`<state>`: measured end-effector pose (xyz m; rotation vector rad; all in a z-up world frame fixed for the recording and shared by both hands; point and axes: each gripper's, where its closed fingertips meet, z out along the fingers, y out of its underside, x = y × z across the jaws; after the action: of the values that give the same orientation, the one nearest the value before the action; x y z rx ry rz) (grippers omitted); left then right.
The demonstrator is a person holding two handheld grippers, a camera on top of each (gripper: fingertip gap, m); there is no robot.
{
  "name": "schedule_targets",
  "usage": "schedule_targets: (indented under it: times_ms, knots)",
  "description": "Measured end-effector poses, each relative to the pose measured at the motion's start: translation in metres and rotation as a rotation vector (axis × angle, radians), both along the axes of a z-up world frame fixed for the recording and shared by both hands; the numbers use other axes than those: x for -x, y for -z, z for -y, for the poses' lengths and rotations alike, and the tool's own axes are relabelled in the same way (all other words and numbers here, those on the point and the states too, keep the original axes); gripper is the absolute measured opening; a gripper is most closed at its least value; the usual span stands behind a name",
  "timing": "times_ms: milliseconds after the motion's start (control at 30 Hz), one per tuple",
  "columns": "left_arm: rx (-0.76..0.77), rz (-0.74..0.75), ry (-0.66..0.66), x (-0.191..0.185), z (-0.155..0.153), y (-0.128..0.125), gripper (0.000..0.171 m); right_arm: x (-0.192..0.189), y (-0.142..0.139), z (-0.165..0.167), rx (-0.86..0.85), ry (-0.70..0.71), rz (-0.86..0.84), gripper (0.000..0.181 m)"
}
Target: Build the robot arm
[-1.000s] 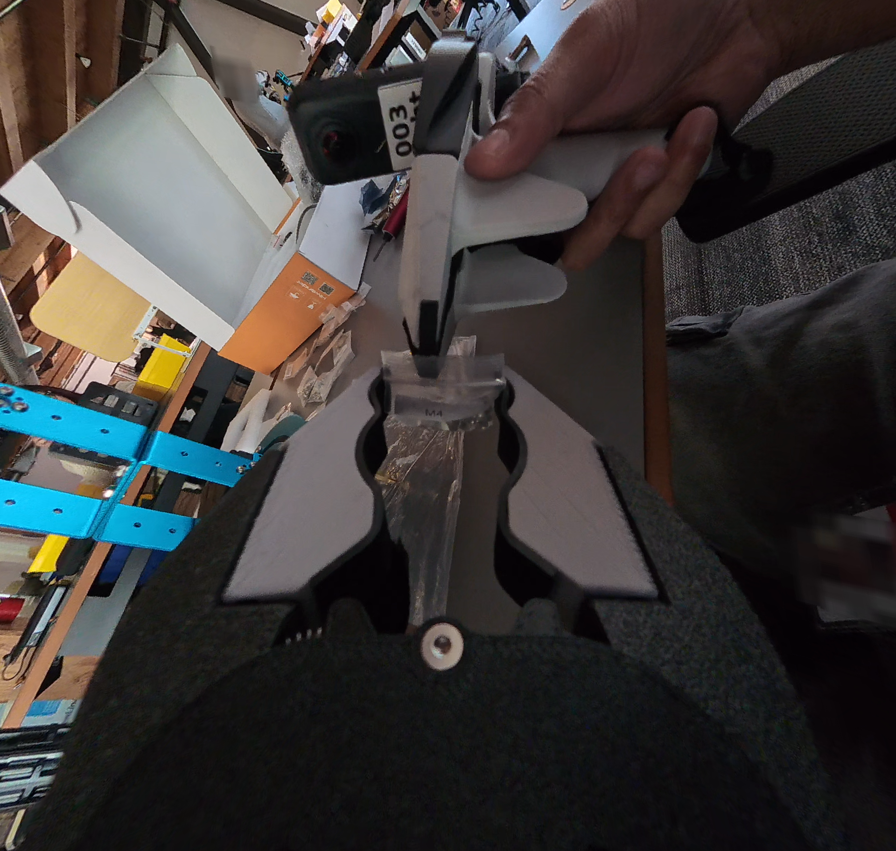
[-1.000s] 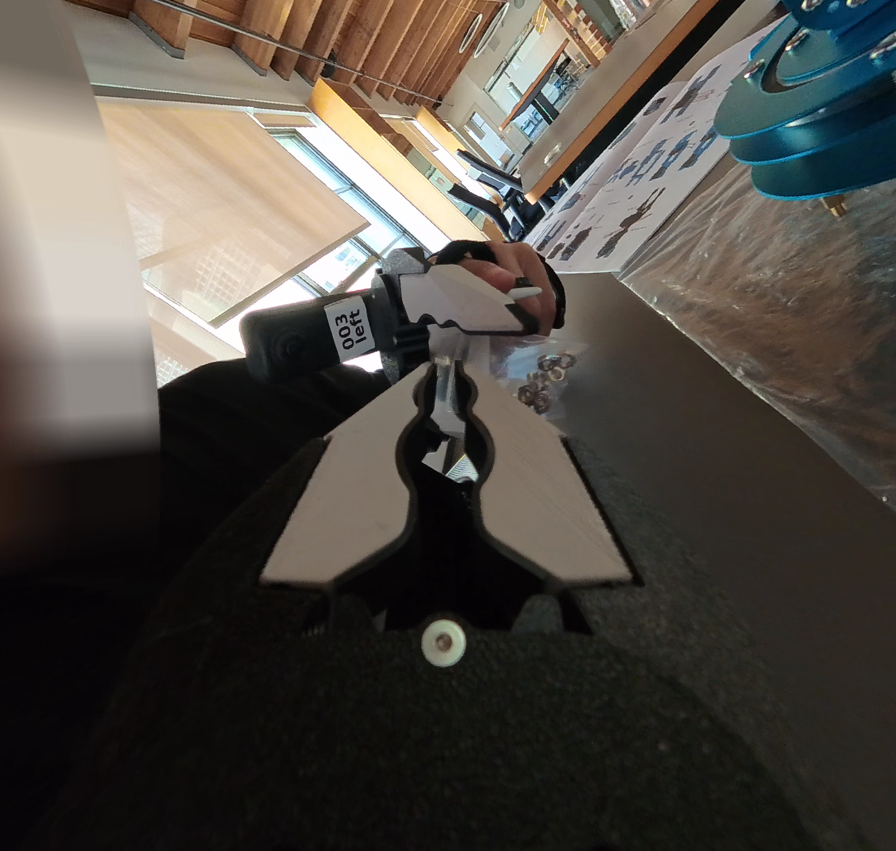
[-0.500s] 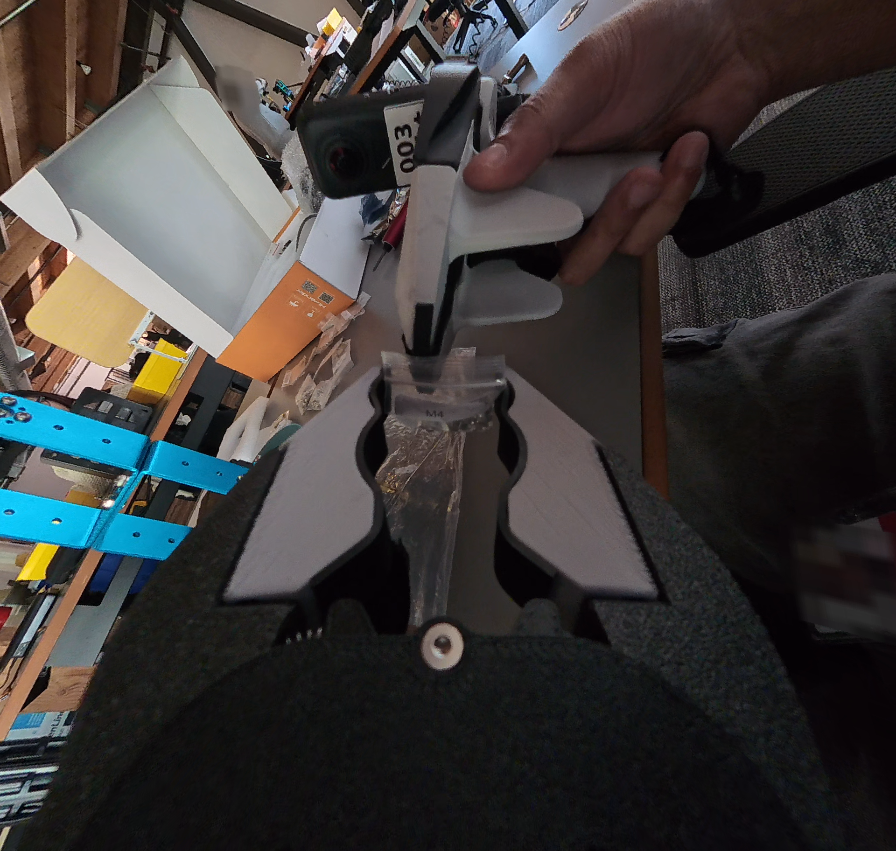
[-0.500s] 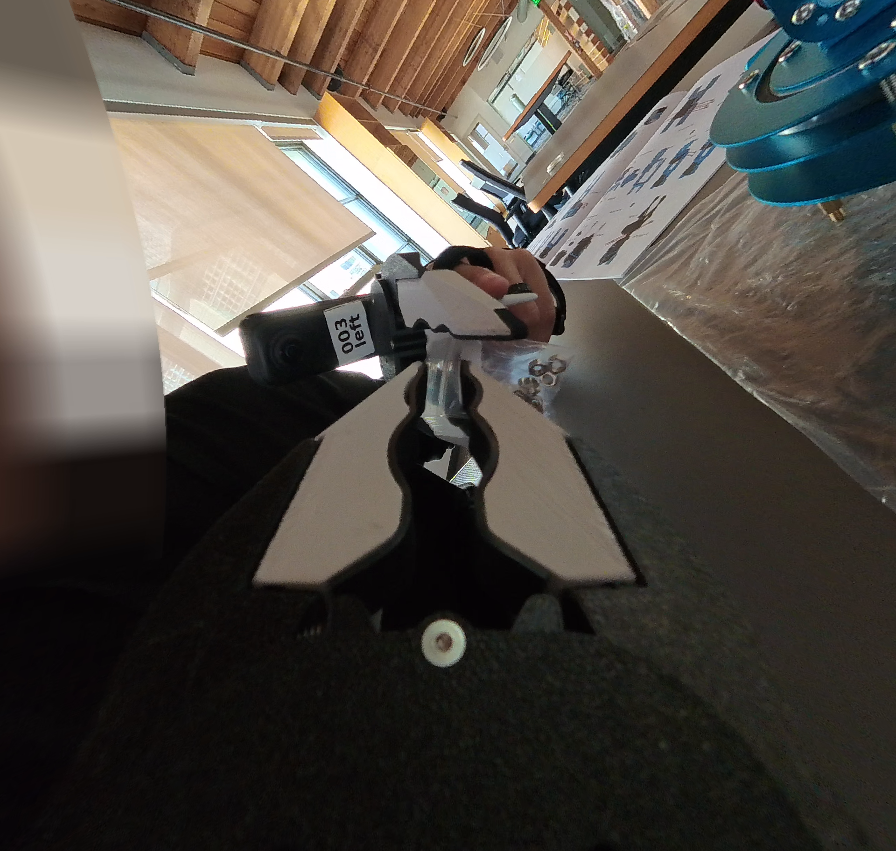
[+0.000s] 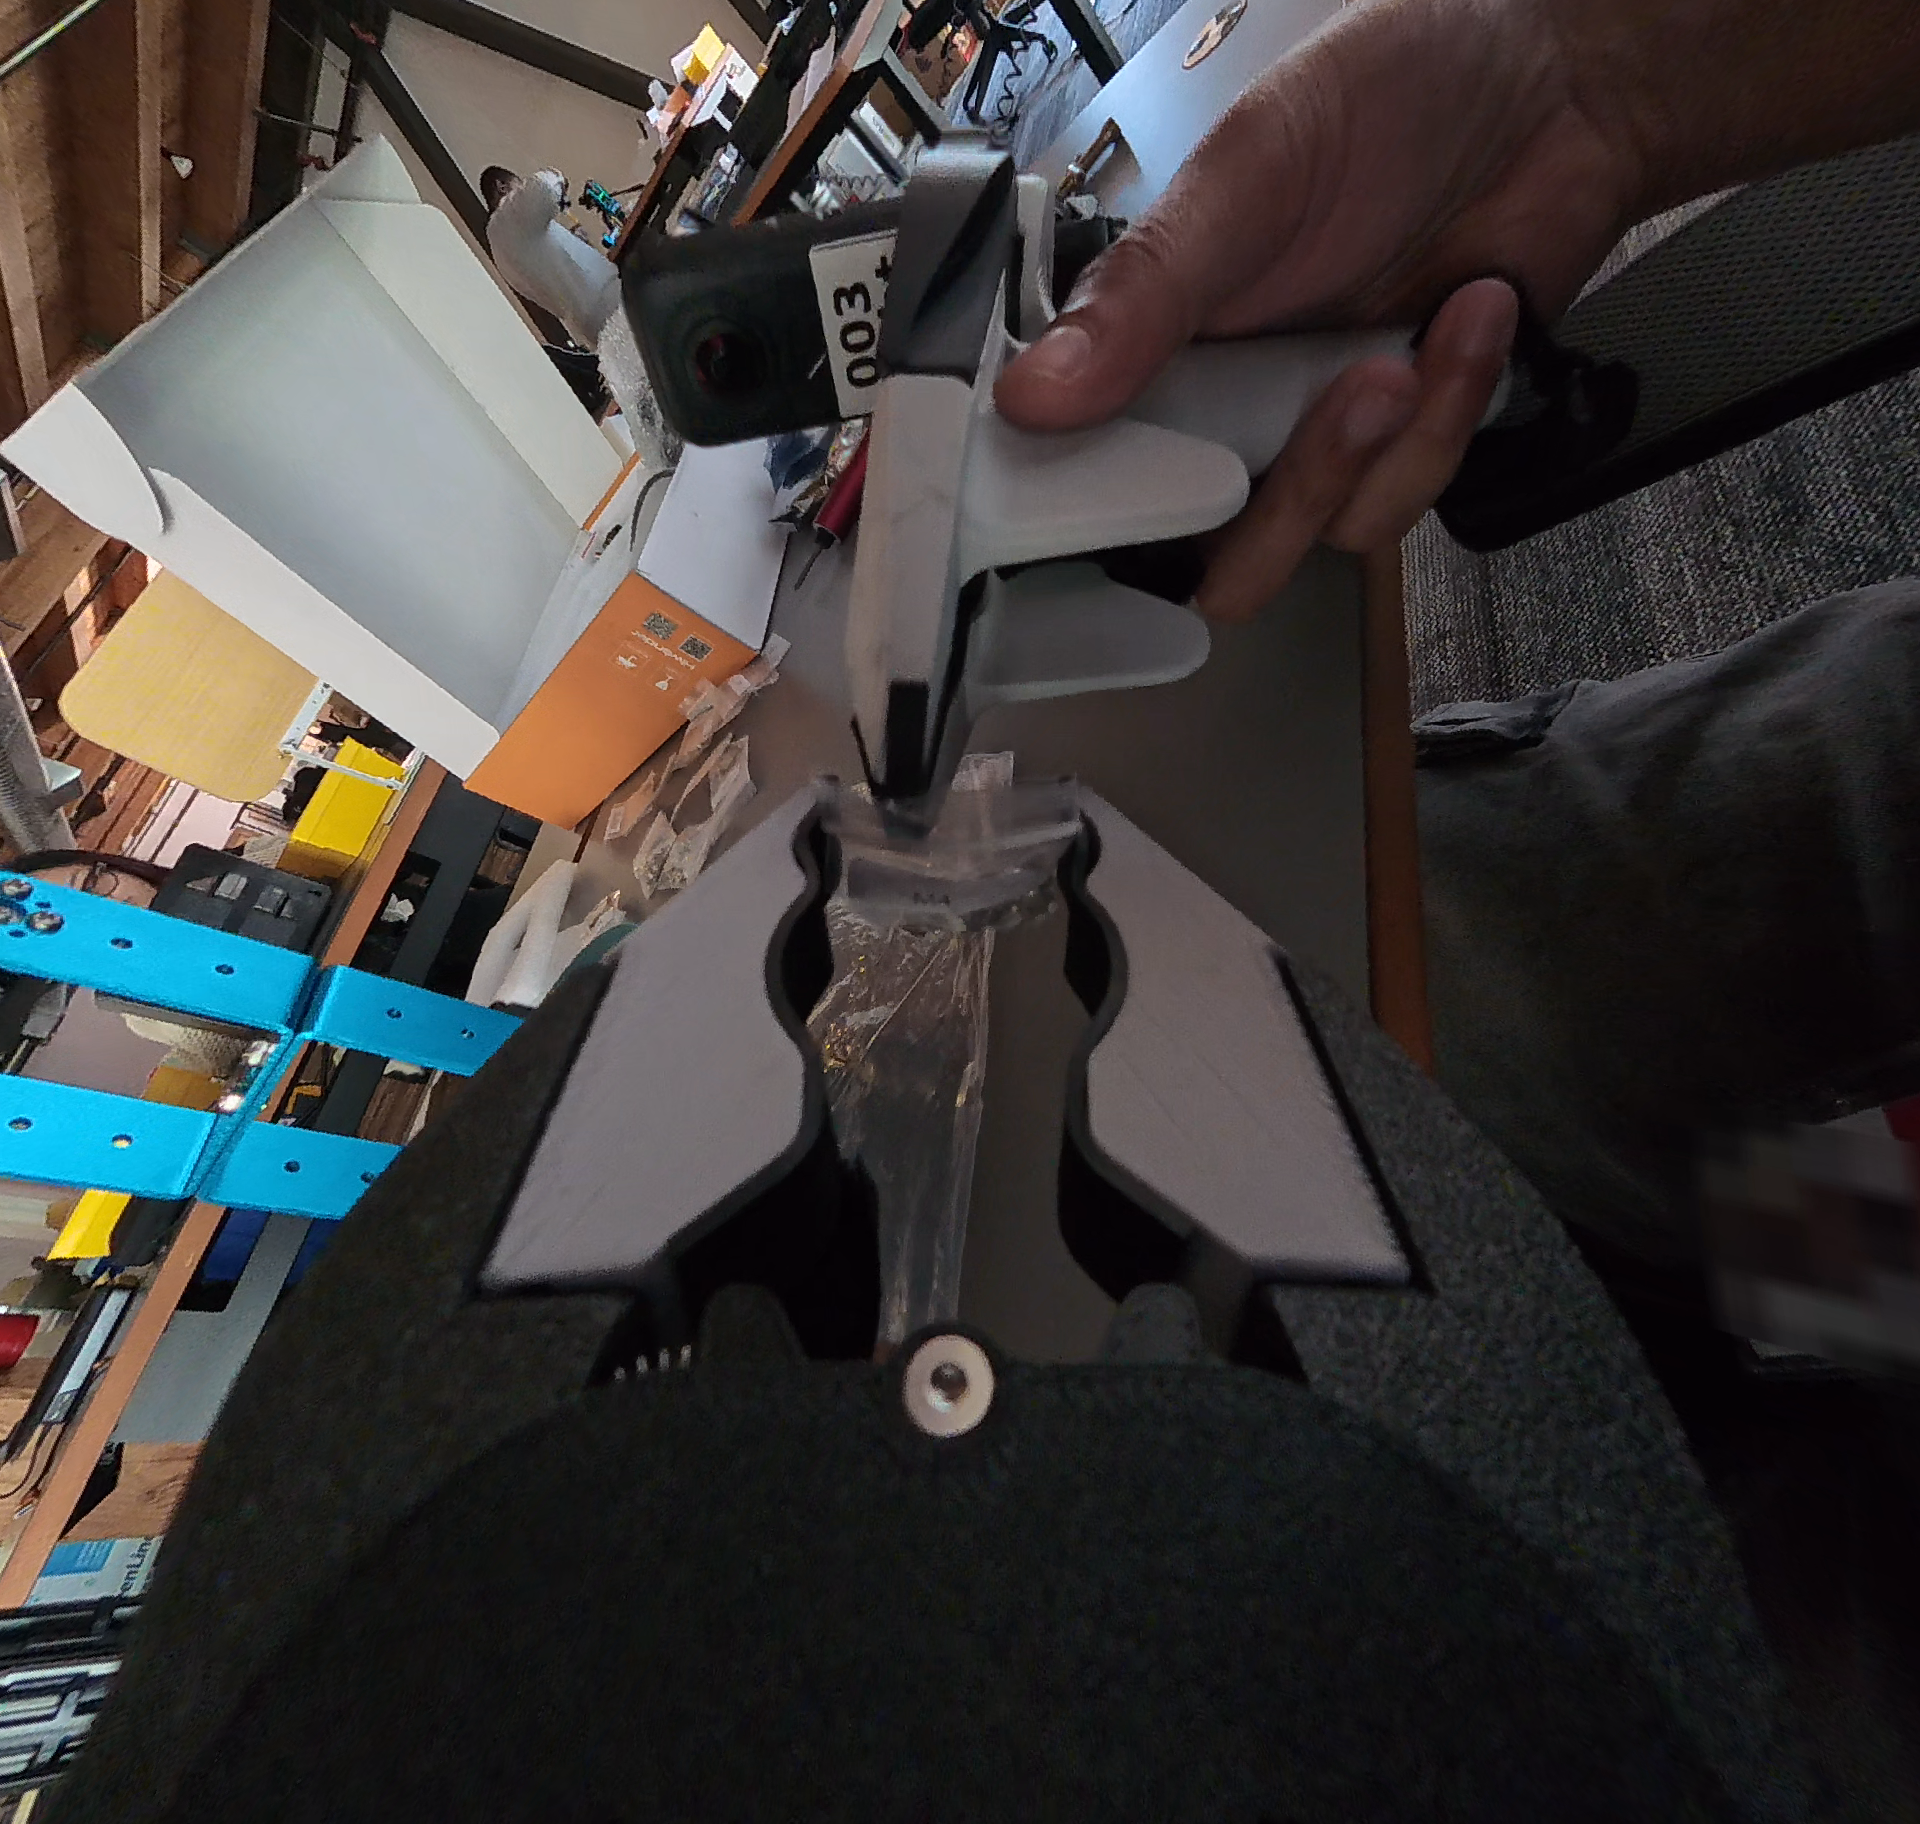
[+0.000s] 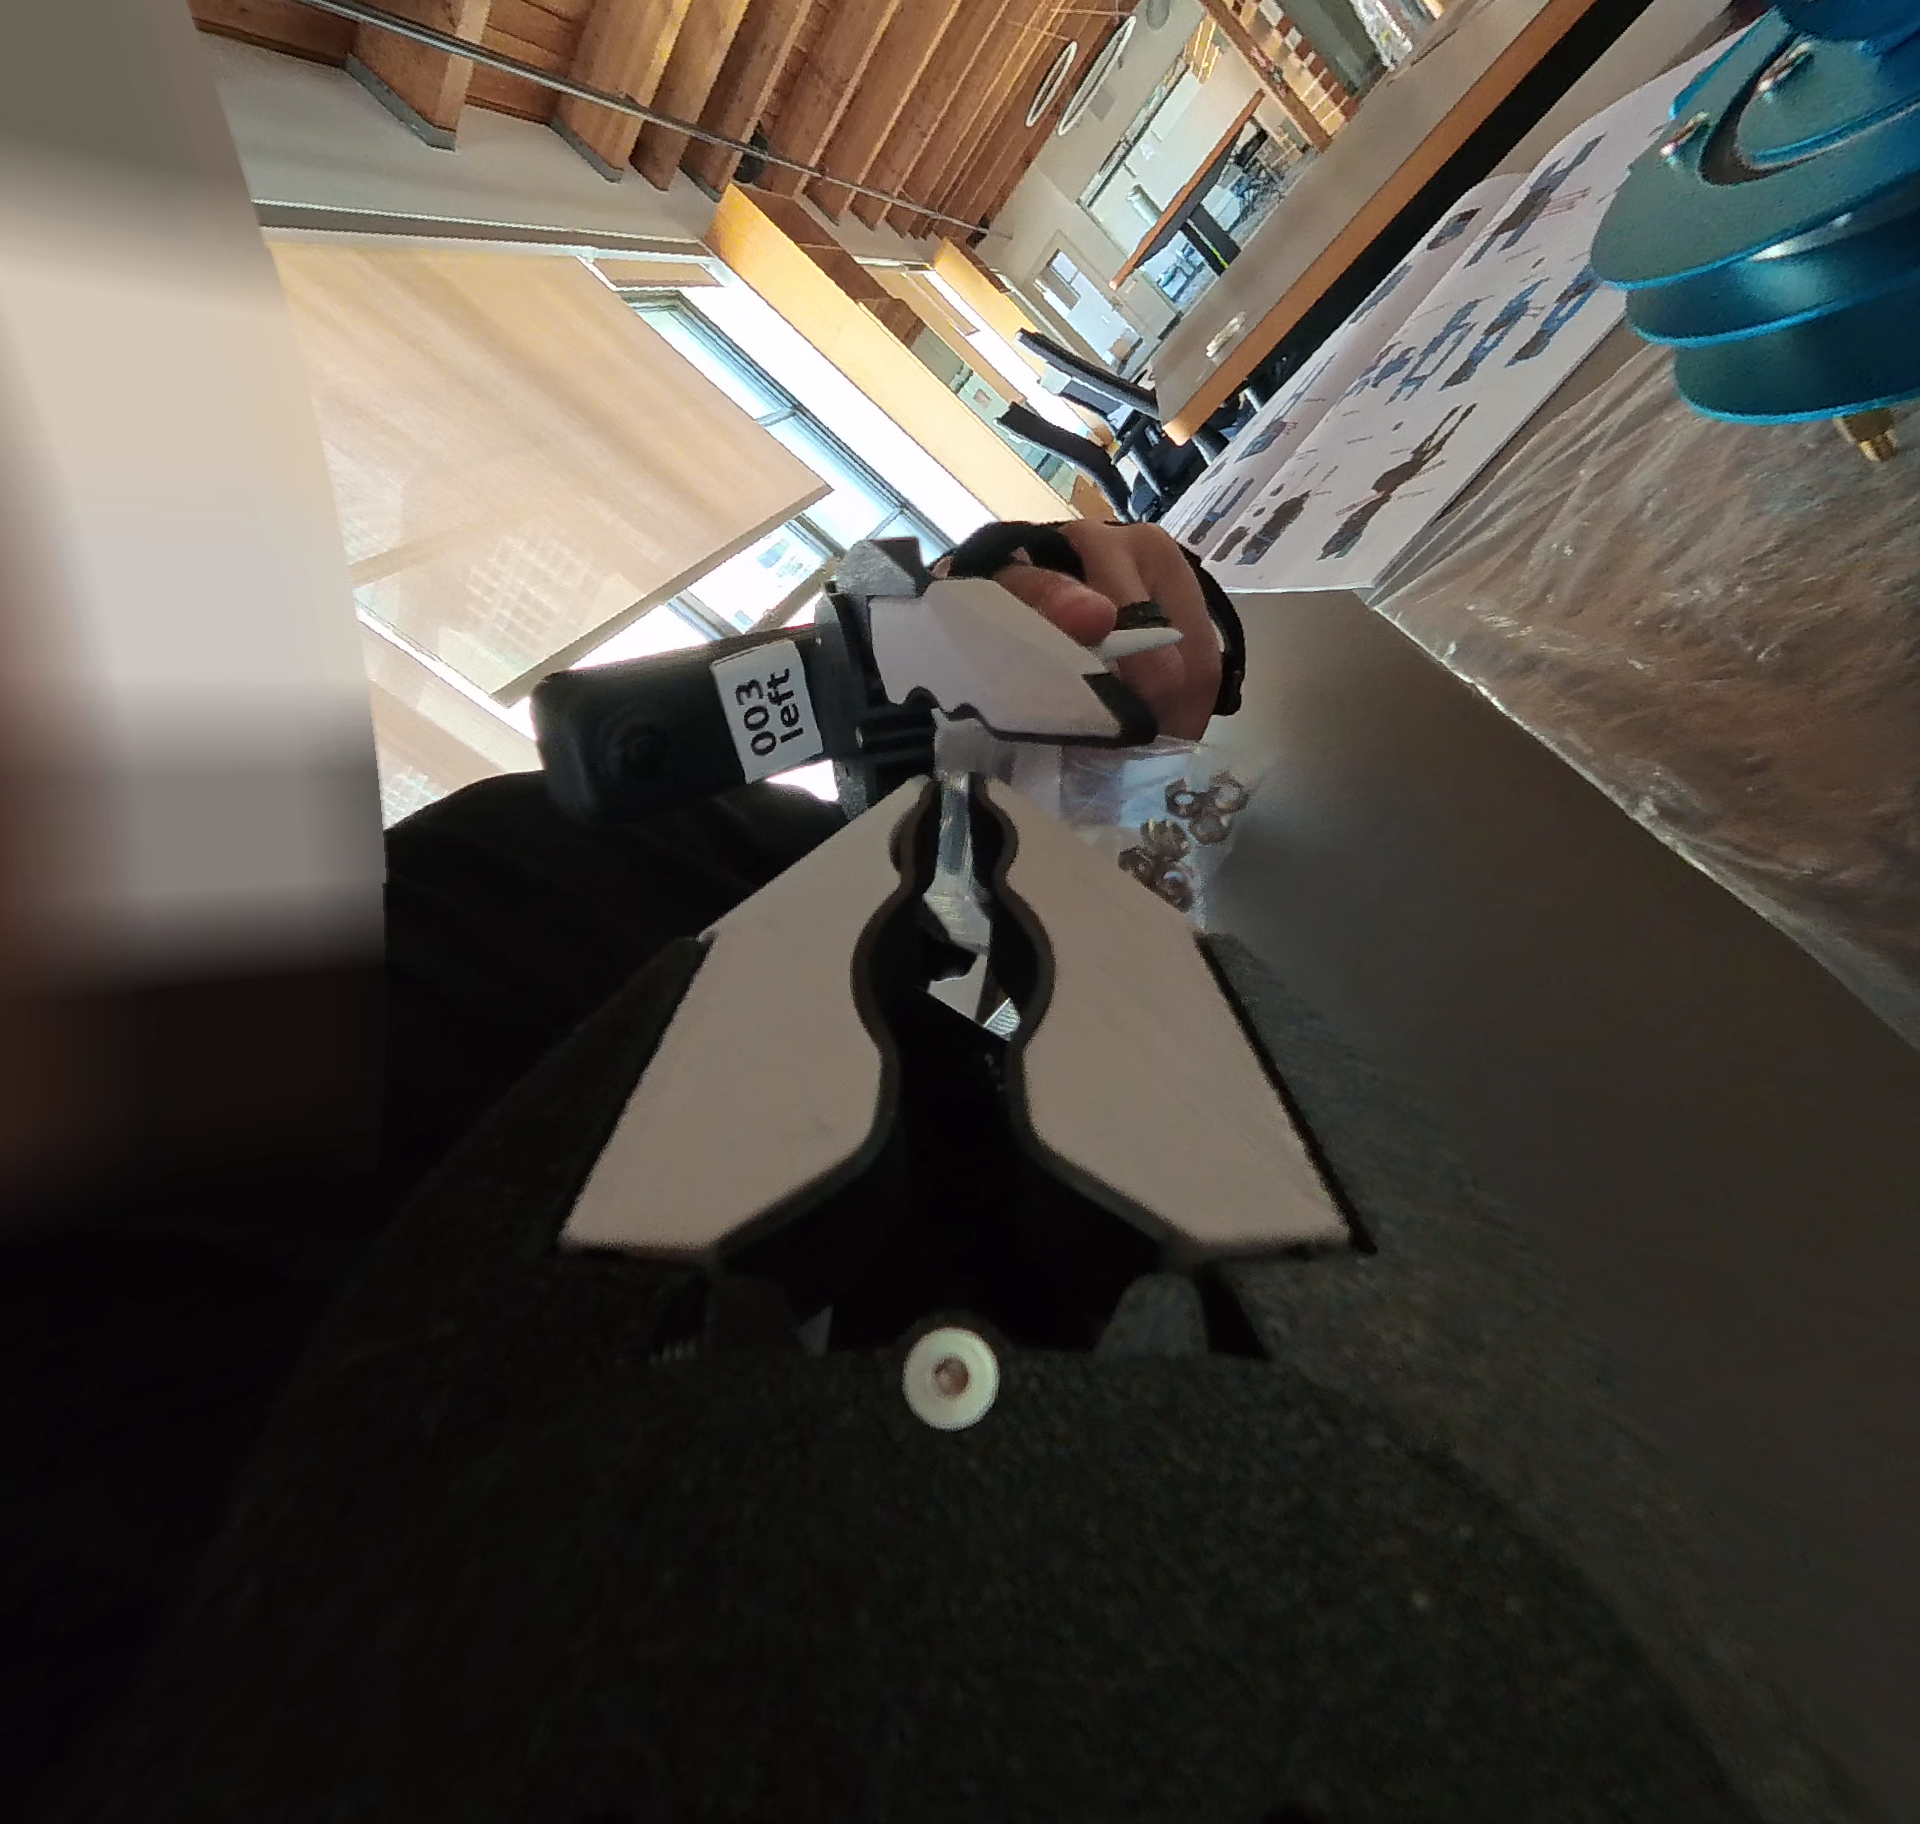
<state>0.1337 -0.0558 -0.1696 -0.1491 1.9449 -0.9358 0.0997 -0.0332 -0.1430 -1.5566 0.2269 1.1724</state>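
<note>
The left gripper [image 5: 940, 844] clenches the clear bag [image 5: 914, 995] of small hardware by its top; the right gripper [image 6: 951, 808], just beyond, pinches that bag's near top edge above the dark table [image 6: 1507, 943]; both seem mid-hold.

Orange box [image 5: 613, 694], blue brackets [image 5: 156, 1047], small packets [image 5: 696, 798]; blue discs [image 6: 1787, 247].

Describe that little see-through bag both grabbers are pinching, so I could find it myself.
Start at the dark tabletop; just above it the left gripper and right gripper meet tip to tip. Stretched between them is the small clear plastic bag, with small metal nuts inside. Unlike the similar packets lying by the orange box, it is held up off the table.
</note>
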Motion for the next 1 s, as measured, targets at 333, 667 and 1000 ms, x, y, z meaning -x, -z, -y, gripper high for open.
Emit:
schedule_targets:
  times_ms: [333,667,1000]
  knots:
    - [-0.036,0.005,-0.03,-0.007,-0.002,0.007,0.04,-0.005,0.006,-0.002,0.03,0.052,0.064,0.0]
    - [0.092,-0.098,-0.117,-0.013,-0.015,0.008,0.041,-0.019,0.014,-0.001,0.079,0.119,0.124,0.0]
    - [0.04,-0.022,-0.1,-0.011,-0.012,0.006,0.04,-0.011,0.013,-0.01,0.09,0.064,0.104,0.01]
